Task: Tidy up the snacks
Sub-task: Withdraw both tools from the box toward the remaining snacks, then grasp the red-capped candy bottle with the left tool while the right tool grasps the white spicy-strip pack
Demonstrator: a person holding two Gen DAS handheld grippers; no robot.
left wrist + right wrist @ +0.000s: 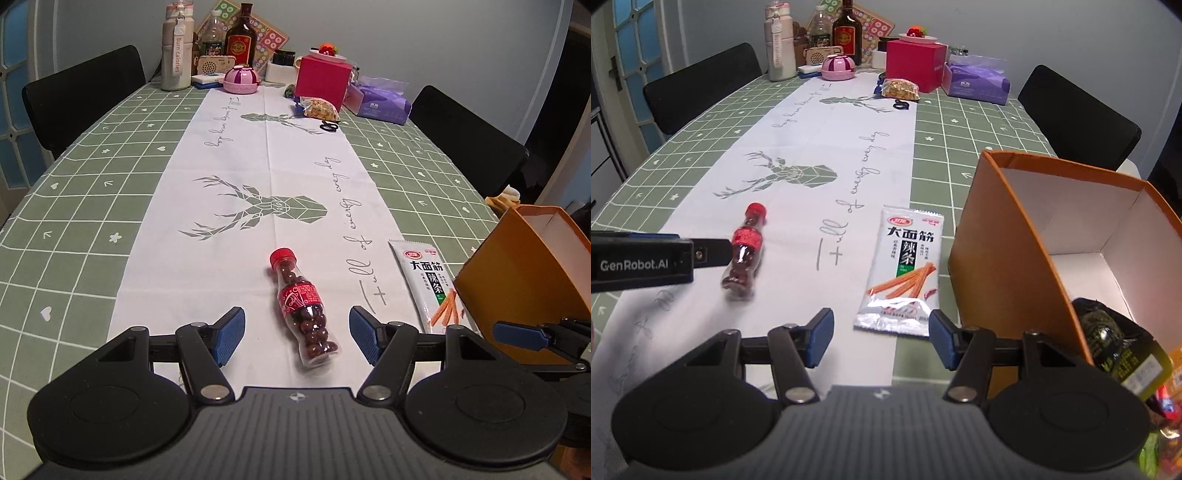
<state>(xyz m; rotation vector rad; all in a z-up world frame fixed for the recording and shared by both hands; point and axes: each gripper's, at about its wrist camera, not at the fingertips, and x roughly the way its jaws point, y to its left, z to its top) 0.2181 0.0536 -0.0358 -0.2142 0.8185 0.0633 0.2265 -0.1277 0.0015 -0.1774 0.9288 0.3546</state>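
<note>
Snack packet [903, 269] lies at 12 o'clock of right gripper [881, 338], fingers wide, empty; left gripper [297, 334] wide astride candy bottle [304, 310].

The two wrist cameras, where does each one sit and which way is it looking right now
Left wrist: sits on the left gripper, looking down the table; open jaws frame the candy bottle lying on the white runner; the right gripper's fingertip shows at right.
Right wrist: sits on the right gripper, facing the same way; open jaws frame the snack packet beside the orange box; the left gripper's side shows at left.
Shared: bottle, packet, box, runner, red box.
</note>
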